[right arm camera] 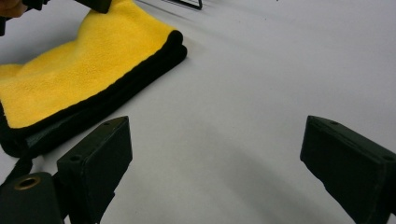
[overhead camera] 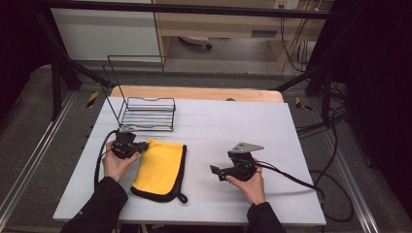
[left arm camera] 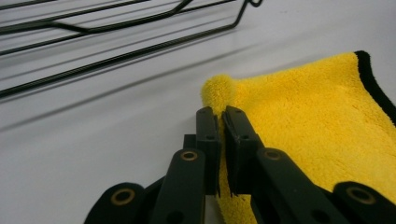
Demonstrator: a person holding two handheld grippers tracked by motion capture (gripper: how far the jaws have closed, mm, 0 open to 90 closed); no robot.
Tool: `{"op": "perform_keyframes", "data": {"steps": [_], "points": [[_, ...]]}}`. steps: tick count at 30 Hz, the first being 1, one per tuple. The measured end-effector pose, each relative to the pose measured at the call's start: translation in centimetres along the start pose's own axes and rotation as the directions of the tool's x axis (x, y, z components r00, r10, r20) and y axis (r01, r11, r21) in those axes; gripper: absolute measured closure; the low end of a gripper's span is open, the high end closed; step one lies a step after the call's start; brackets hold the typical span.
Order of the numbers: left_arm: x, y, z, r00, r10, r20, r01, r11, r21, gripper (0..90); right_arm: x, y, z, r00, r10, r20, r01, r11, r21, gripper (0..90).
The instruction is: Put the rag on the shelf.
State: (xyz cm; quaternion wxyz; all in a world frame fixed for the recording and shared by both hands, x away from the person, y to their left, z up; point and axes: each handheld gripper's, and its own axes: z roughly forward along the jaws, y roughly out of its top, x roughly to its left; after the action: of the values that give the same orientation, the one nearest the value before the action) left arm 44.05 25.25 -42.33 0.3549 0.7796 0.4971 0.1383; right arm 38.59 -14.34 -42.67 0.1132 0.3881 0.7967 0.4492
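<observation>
A folded yellow cloth (overhead camera: 160,167) with black trim lies on the white table (overhead camera: 218,121), left of centre. My left gripper (overhead camera: 145,145) sits at the cloth's upper left corner. In the left gripper view its jaws are pressed together on that yellow corner (left arm camera: 219,91), which bulges up past the fingertips, so my left gripper (left arm camera: 221,114) is shut on the cloth (left arm camera: 317,116). My right gripper (overhead camera: 214,170) rests on the table to the right of the cloth, pointing left. Its jaws stand wide apart over bare table, so my right gripper (right arm camera: 212,140) holds nothing. The cloth (right arm camera: 79,65) lies ahead of it.
A black wire rack (overhead camera: 145,109) stands at the back left of the table, just beyond the cloth; its wires (left arm camera: 116,28) run close above the left gripper. A cable trails from each gripper. The table's right half is bare.
</observation>
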Motion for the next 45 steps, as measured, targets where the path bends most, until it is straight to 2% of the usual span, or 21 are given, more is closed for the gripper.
{"op": "perform_keyframes", "data": {"steps": [3,4,7,9,11,14,19,23,27,30,33,35,38,42,45], "points": [[0.3,-0.5,-0.6,0.9995,-0.023,-0.021,0.023,0.9997,0.000,84.9,0.0,0.1,0.0,1.0000,0.004,0.000,-0.004,1.000,-0.007,9.6],[0.4,-0.7,-0.7,0.9995,-0.028,-0.016,0.028,0.9996,-0.008,84.7,-0.1,0.1,0.1,1.0000,0.006,-0.001,-0.006,1.000,-0.017,9.6],[0.7,-1.1,-0.7,0.9999,-0.009,0.008,0.009,0.9991,-0.041,82.8,0.0,0.5,0.6,0.9998,0.021,-0.004,-0.021,1.000,-0.024,9.0],[1.0,-1.2,-0.5,0.9999,-0.003,0.013,0.003,0.9988,-0.048,78.2,0.2,1.0,1.2,0.9991,0.038,-0.017,-0.038,0.999,-0.029,9.0],[1.3,-1.2,-0.5,1.0000,0.004,0.005,-0.004,0.9981,-0.062,70.0,0.5,1.6,2.1,0.9991,0.037,-0.020,-0.037,0.999,-0.028,8.9],[1.9,-1.2,-0.4,0.9999,0.003,0.015,-0.002,0.9970,-0.078,63.2,1.0,2.6,3.6,0.9985,0.045,-0.031,-0.045,0.999,-0.026,8.9],[2.2,-1.4,0.7,0.9991,0.006,0.042,-0.005,0.9990,-0.044,64.6,2.0,4.5,6.8,0.9972,0.066,-0.033,-0.067,0.998,-0.012,8.8],[2.1,-1.4,1.2,0.9983,0.009,0.057,-0.007,0.9992,-0.040,69.6,2.9,5.6,9.5,0.9966,0.074,-0.035,-0.074,0.997,0.010,8.0],[2.0,-1.5,1.4,0.9982,0.012,0.059,-0.010,0.9994,-0.033,73.1,3.9,6.3,11.9,0.9978,0.063,-0.022,-0.062,0.997,0.040,8.7],[1.8,-1.6,1.5,0.9984,0.015,0.053,-0.014,0.9995,-0.030,76.0,4.4,6.5,13.2,0.9991,0.041,-0.008,-0.041,0.997,0.062,15.5],[1.7,-1.7,1.6,0.9985,0.024,0.048,-0.023,0.9992,-0.032,76.9,4.3,6.4,13.9,0.9966,0.082,-0.007,-0.081,0.994,0.073,24.5],[1.8,-1.7,1.6,0.9982,0.012,0.058,-0.010,0.9995,-0.031,77.0,4.1,6.3,14.1,0.9968,0.080,0.000,-0.080,0.993,0.088,30.6],[1.9,-1.9,1.7,0.9976,0.019,0.066,-0.016,0.9990,-0.041,76.9,4.1,6.0,14.3,0.9971,0.076,0.012,-0.077,0.991,0.108,38.5],[1.7,-1.9,1.7,0.9976,0.045,0.053,-0.042,0.9982,-0.041,76.9,4.3,6.0,14.3,0.9960,0.089,-0.008,-0.087,0.990,0.113,47.8],[1.7,-1.9,1.7,0.9973,0.049,0.055,-0.047,0.9980,-0.042,77.4,4.4,6.0,14.3,0.9945,0.104,-0.018,-0.101,0.988,0.120,53.2]]}}
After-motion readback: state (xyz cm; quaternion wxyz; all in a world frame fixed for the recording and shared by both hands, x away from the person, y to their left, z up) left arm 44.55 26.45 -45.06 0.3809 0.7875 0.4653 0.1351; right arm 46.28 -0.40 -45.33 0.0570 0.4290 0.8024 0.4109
